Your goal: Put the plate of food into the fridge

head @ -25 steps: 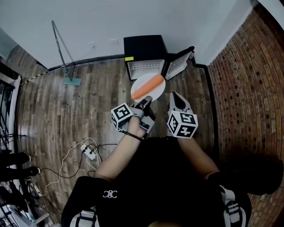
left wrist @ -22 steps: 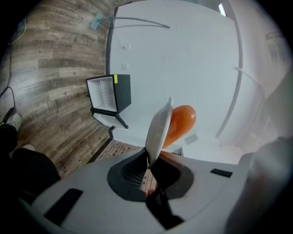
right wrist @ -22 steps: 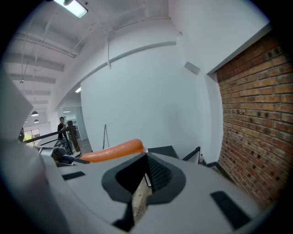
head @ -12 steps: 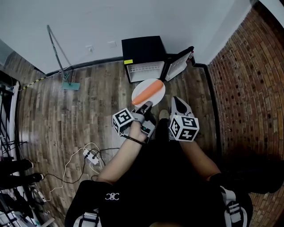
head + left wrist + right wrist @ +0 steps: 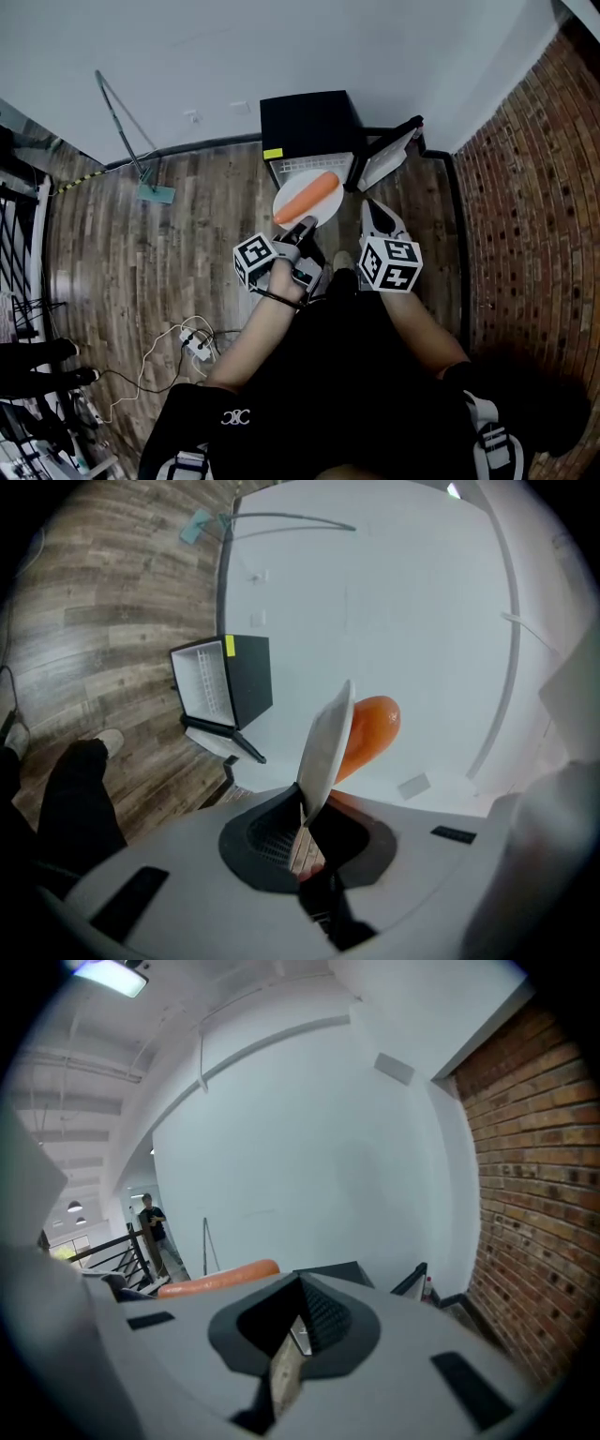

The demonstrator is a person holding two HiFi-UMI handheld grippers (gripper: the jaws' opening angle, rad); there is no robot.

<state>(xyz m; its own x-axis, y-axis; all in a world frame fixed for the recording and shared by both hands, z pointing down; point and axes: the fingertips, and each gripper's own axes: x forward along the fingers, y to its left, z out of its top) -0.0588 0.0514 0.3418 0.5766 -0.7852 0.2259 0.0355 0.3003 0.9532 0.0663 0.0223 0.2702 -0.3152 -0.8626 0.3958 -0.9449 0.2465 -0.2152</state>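
A white plate (image 5: 307, 202) carries a long orange carrot (image 5: 307, 196). My left gripper (image 5: 304, 226) is shut on the plate's near rim and holds it out in front of a small black fridge (image 5: 309, 122). The fridge's door (image 5: 391, 156) stands open to the right, showing a white inside (image 5: 307, 166). In the left gripper view the plate (image 5: 328, 747) appears edge-on between the jaws, with the carrot (image 5: 367, 731) behind it and the fridge (image 5: 223, 682) to the left. My right gripper (image 5: 371, 204) hangs beside the plate, shut and empty. Over its jaws (image 5: 298, 1330) I see the carrot (image 5: 220, 1275).
The fridge stands on the wooden floor against a white wall (image 5: 187, 47), near a brick wall (image 5: 525, 187) on the right. A mop (image 5: 131, 131) leans at the left. A power strip with cables (image 5: 190, 334) lies behind me on the left. A person (image 5: 150, 1224) stands far off.
Both grippers and the plate with the carrot have moved forward towards the open fridge, which now sits closer to the plate. The left grip on the rim is unchanged.
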